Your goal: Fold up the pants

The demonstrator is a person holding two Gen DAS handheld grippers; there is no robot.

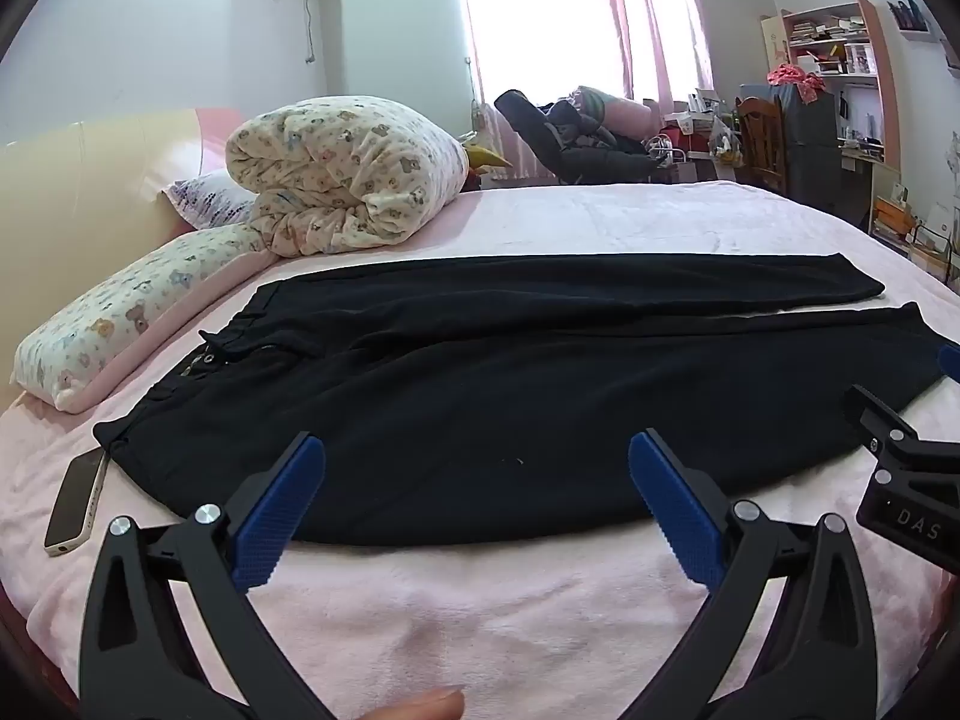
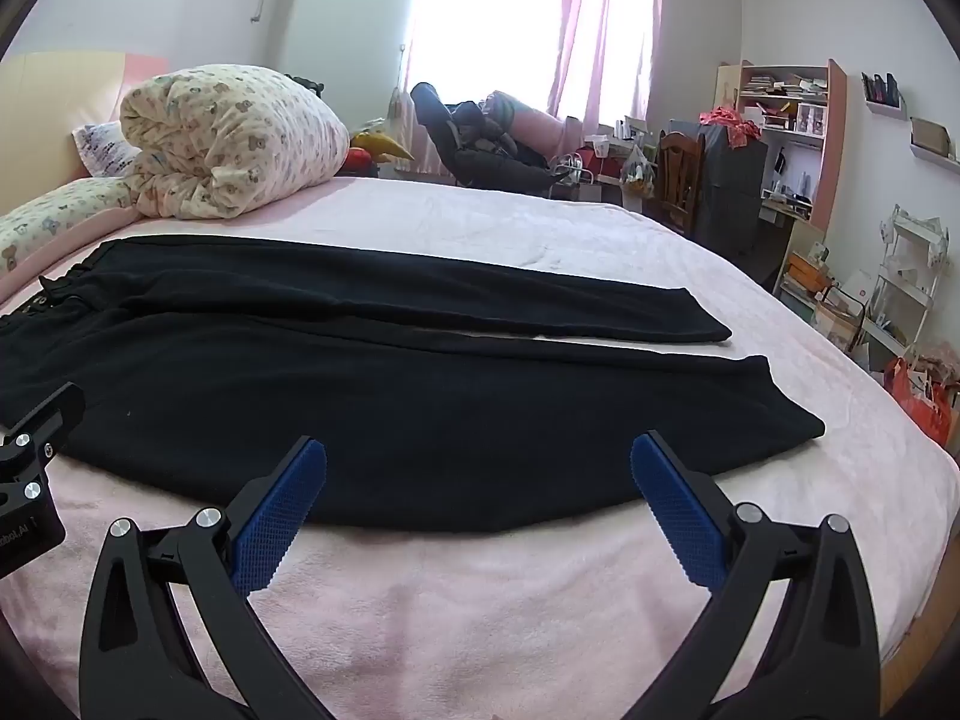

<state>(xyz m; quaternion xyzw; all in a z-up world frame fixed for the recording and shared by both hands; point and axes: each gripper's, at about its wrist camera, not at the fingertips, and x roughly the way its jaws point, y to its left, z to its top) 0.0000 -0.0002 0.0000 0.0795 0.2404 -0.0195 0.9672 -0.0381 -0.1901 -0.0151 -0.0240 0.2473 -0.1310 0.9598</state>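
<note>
Black pants (image 1: 480,384) lie flat across the pink bed, waistband to the left, both legs running right, side by side. They also show in the right wrist view (image 2: 420,396). My left gripper (image 1: 477,456) is open and empty, hovering over the near edge of the near leg by the hip. My right gripper (image 2: 478,459) is open and empty, over the near edge of the same leg closer to the cuff. The right gripper's body shows at the right edge of the left wrist view (image 1: 900,468).
A phone (image 1: 75,501) lies on the pink bed sheet (image 1: 480,618) beside the waistband. A rolled bear-print quilt (image 1: 342,174) and pillows (image 1: 114,312) sit at the head end. A chair, desk and shelves (image 2: 780,138) stand beyond the bed.
</note>
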